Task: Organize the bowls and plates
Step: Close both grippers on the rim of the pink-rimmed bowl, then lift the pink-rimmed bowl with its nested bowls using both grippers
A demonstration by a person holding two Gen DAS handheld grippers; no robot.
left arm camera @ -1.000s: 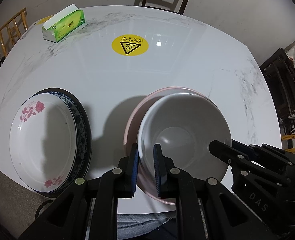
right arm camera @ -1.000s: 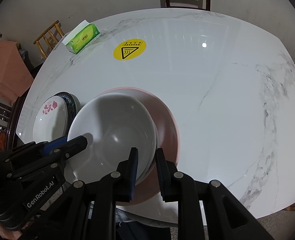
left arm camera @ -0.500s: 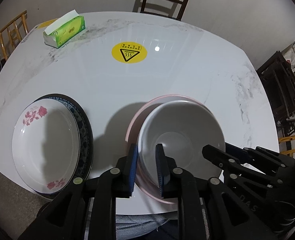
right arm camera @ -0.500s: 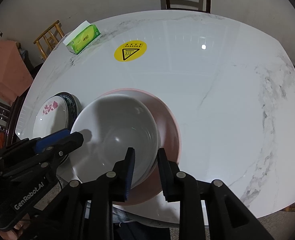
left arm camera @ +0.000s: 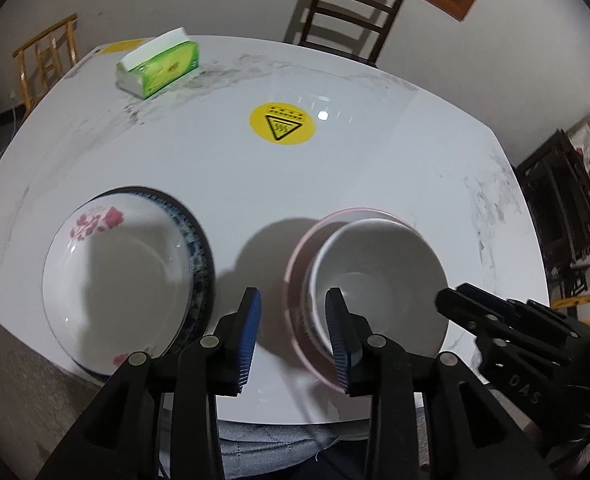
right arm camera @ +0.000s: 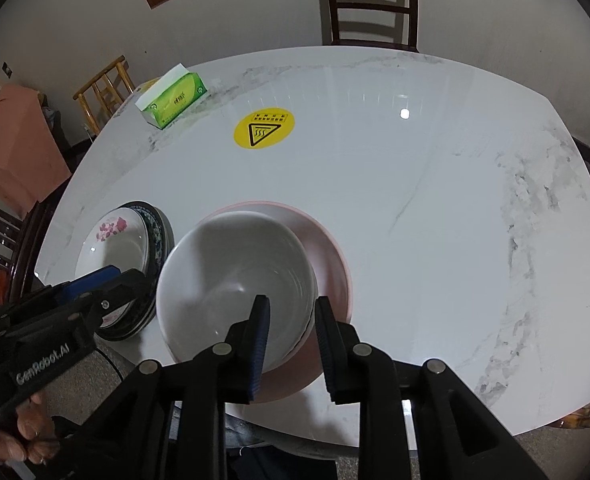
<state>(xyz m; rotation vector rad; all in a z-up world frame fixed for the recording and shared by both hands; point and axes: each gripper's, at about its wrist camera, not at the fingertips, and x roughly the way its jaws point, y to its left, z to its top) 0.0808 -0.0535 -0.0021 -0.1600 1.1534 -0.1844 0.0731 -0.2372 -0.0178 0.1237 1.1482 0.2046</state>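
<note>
A white bowl (left arm camera: 379,292) (right arm camera: 235,276) sits nested in a wider pink bowl (left arm camera: 295,264) (right arm camera: 329,248) near the table's front edge. My left gripper (left arm camera: 293,320) straddles their left rims. Its jaws are opening, and the rims stand between the pads without being pressed. My right gripper (right arm camera: 291,332) straddles the white bowl's right rim, with a gap showing beside the inner pad. To the left, a white floral plate (left arm camera: 123,280) (right arm camera: 111,240) lies on a dark blue-rimmed plate (left arm camera: 201,256) (right arm camera: 161,232). Each gripper shows at the edge of the other's view.
A green tissue box (left arm camera: 163,66) (right arm camera: 173,100) lies at the far left of the white marble table (left arm camera: 375,168). A yellow warning sticker (left arm camera: 282,123) marks the table's middle. A dark chair (left arm camera: 351,12) stands behind. A hand (right arm camera: 19,436) holds the left gripper's handle.
The left jaws have spread off the bowl rims, and that gripper has drawn up and back. The right jaws have widened slightly. The bowls stay nested in place.
</note>
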